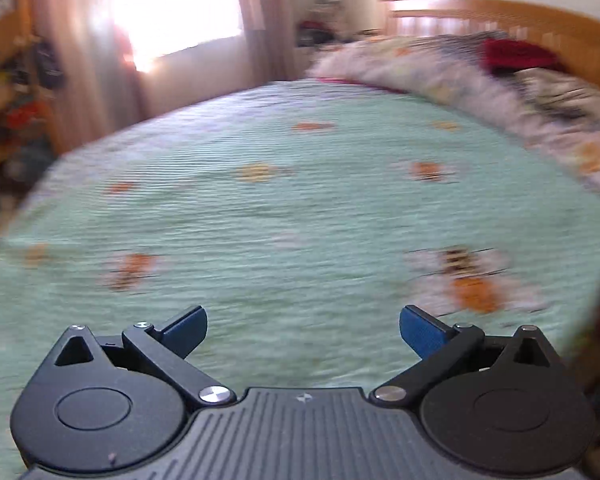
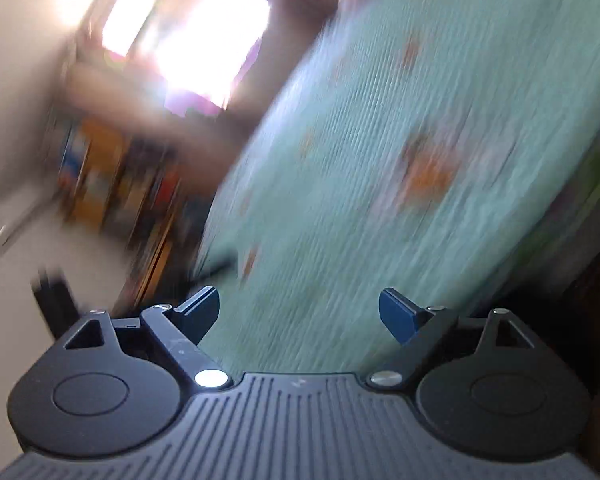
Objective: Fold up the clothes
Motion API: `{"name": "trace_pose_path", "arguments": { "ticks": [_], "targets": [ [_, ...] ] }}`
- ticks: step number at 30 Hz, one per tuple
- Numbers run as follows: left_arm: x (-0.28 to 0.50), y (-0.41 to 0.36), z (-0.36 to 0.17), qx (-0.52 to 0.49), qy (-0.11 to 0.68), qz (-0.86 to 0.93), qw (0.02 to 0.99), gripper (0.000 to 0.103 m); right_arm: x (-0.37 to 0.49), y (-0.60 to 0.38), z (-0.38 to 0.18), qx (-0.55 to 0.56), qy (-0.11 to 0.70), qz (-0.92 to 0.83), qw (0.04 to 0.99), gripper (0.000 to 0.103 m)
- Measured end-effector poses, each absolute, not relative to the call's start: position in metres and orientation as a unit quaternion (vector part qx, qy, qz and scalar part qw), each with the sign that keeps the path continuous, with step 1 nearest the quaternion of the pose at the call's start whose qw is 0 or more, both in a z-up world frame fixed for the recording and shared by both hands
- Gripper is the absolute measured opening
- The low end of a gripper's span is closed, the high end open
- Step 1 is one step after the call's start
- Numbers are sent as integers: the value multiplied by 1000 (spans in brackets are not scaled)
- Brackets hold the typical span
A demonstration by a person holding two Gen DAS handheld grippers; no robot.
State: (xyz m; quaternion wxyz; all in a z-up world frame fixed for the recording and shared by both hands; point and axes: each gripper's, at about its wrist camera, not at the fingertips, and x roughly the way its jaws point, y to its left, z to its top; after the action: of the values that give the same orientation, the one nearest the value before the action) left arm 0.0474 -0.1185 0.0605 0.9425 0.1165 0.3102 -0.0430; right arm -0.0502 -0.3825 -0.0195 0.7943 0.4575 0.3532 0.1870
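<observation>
A bed with a mint-green cover (image 1: 284,208) printed with orange bees fills the left wrist view. My left gripper (image 1: 303,330) hangs above its near part, wide open, nothing between the blue pads. A red garment (image 1: 516,56) lies far back right on the bed, near the headboard, on a heap of patterned cloth (image 1: 452,72). In the right wrist view the picture is tilted and blurred; the same green cover (image 2: 400,160) runs across it. My right gripper (image 2: 299,312) is open over the bed's near edge and holds nothing.
A wooden headboard (image 1: 540,28) closes the bed at the far right. A bright curtained window (image 1: 172,12) is behind the bed. Cluttered wooden shelves (image 1: 8,92) stand left of it, and the shelves (image 2: 112,184) also show in the right wrist view.
</observation>
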Motion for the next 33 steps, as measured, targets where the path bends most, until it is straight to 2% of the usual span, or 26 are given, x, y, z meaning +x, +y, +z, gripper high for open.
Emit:
{"name": "trace_pose_path", "arguments": {
  "ticks": [4,8,11,14,19,33],
  "targets": [
    [16,-94,94,157,210,23,965,102,-43,-330,-34,426,427,215,768,87],
    [-23,-94,129,205,84,56,973,103,-37,-332,-21,414,412,206,785,87],
    [-28,-101,126,222,76,81,969,103,-36,-338,-17,418,407,190,790,87],
    [-10,-98,104,234,139,111,956,103,-36,-336,-27,432,422,181,776,87],
    [8,-64,79,186,221,112,951,102,-30,-326,-39,420,438,192,771,87],
    [1,57,42,36,376,167,911,102,10,-276,-51,379,498,260,736,87]
  ]
}}
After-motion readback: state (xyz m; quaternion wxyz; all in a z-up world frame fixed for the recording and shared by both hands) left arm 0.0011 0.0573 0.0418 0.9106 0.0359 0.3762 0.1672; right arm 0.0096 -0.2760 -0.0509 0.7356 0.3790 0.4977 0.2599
